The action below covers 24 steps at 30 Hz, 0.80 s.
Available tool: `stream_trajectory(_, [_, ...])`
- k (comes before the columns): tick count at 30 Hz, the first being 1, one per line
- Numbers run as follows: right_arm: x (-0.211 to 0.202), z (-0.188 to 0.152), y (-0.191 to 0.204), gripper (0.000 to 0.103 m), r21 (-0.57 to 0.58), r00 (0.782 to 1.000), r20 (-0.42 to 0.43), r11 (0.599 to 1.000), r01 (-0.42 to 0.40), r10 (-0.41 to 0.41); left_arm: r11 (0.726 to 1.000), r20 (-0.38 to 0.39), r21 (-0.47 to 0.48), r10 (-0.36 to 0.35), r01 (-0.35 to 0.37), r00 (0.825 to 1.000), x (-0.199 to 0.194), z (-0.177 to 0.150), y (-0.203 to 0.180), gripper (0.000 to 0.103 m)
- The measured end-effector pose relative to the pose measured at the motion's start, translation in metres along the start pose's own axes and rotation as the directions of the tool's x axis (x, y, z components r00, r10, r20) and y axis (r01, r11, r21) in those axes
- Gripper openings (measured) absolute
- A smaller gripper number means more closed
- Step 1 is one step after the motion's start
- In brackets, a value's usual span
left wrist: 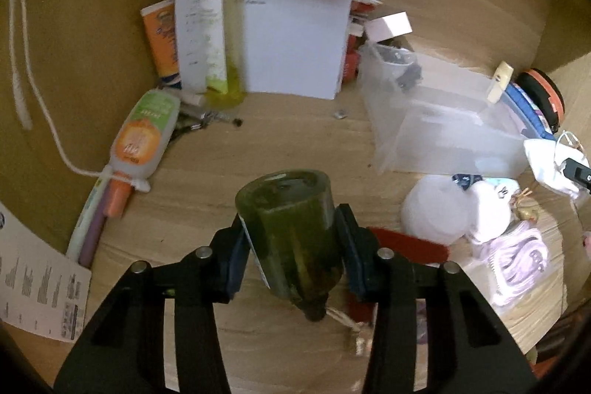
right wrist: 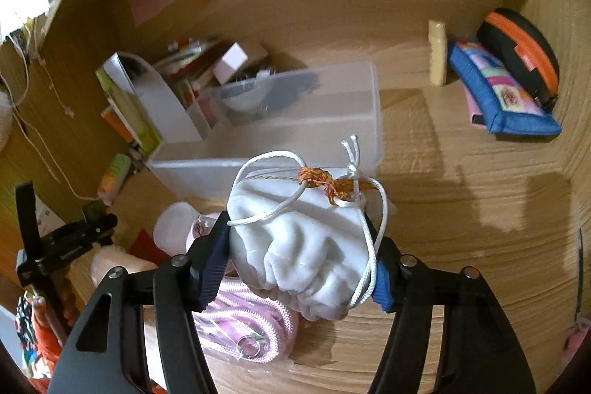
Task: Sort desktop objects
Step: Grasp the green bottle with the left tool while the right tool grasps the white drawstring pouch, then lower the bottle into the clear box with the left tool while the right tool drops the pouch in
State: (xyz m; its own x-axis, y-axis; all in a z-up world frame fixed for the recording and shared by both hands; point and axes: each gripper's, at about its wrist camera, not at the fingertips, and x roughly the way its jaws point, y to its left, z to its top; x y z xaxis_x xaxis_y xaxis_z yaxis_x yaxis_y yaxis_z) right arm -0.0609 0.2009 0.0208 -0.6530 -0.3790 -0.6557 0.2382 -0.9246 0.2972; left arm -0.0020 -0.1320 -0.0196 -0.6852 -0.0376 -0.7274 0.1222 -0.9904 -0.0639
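My left gripper (left wrist: 291,246) is shut on a dark green glass bottle (left wrist: 291,231), held above the wooden desk with its base pointing forward and its neck toward the camera. My right gripper (right wrist: 299,253) is shut on a white drawstring pouch (right wrist: 303,239) with a white cord and an orange thread, held above the desk. A clear plastic bin (right wrist: 295,128) stands just beyond the pouch and also shows in the left wrist view (left wrist: 443,120). The pouch and right gripper show at the right edge of the left wrist view (left wrist: 550,165).
White paper pads (left wrist: 291,36), a tall yellow-green bottle (left wrist: 216,36) and an orange tube (left wrist: 142,139) stand at the left back. A blue pouch (right wrist: 498,95) and an orange-black case (right wrist: 521,54) lie at the right back. A pink coiled cord (right wrist: 251,331) lies below the right gripper.
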Motion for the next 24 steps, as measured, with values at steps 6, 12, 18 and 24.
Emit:
stream_trajectory(6, [-0.016, 0.006, -0.011, 0.060, 0.028, 0.998, 0.057, 1.000, -0.001, -0.001, 0.999, 0.035, 0.022, -0.044, 0.043, 0.998, -0.008, 0.018, -0.015, 0.044])
stream_trajectory(12, [-0.020, 0.015, -0.018, 0.060, 0.047, 0.996, 0.088, 0.999, -0.005, 0.001, 0.994, 0.069, 0.038, -0.103, 0.101, 0.992, -0.014, 0.043, -0.029, 0.043])
stream_trajectory(18, [-0.013, 0.026, -0.020, 0.060, 0.051, 0.995, 0.100, 0.999, -0.014, 0.009, 0.985, 0.081, 0.090, -0.153, 0.146, 0.985, -0.013, 0.066, -0.051, 0.043])
stream_trajectory(24, [-0.001, 0.039, -0.016, 0.060, 0.032, 0.995, 0.097, 0.999, -0.016, 0.013, 0.971, 0.075, 0.135, -0.208, 0.197, 0.975, -0.003, 0.090, -0.074, 0.043])
